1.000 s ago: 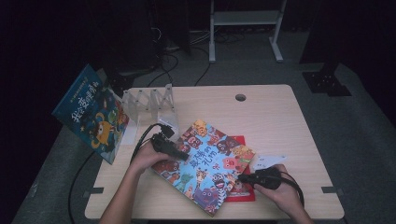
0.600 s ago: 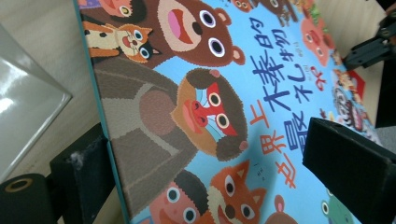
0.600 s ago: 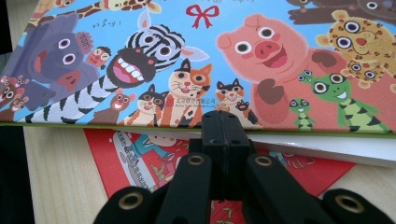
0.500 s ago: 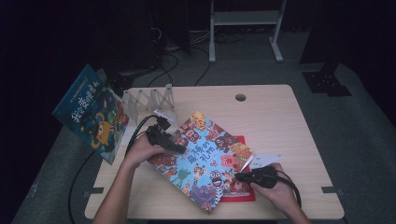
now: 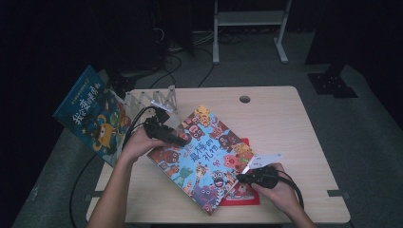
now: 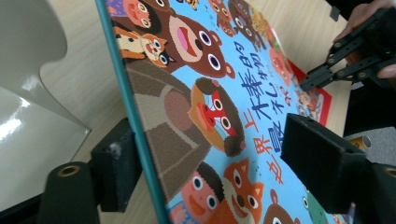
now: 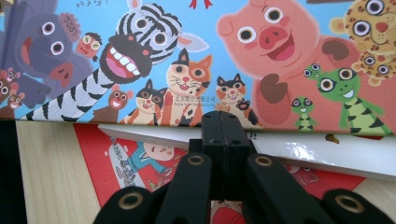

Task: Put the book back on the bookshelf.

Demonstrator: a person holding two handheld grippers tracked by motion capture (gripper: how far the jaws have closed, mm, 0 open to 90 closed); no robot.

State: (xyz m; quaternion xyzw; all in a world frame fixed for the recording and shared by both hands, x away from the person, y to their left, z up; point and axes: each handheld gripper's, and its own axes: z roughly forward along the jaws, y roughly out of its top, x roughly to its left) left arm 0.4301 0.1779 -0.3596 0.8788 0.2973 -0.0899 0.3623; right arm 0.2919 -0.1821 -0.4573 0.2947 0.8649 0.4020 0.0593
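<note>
**Wooden table, dark room: blue animal book between two grippers**

Wooden table [image 5: 294, 128] under us, dark floor beyond. Our left gripper [image 5: 173, 138] has its jaws straddling the teal edge of the blue animal picture book [image 5: 202, 159], one jaw on each face, and the book is tilted. Our right gripper [image 5: 244, 179], jaws pressed together, sits at the book's opposite edge, above a red book [image 7: 107, 158] lying beneath.

Bright blue picture book [image 5: 204, 156], crowded with cartoon animals: a striped zebra, a pink pig, a spotted leopard, brown bears. Under it a red book [image 5: 242, 192]. Black grippers, pale wooden table [image 5: 294, 123], dark blue book [image 5: 92, 114] at left.
</note>
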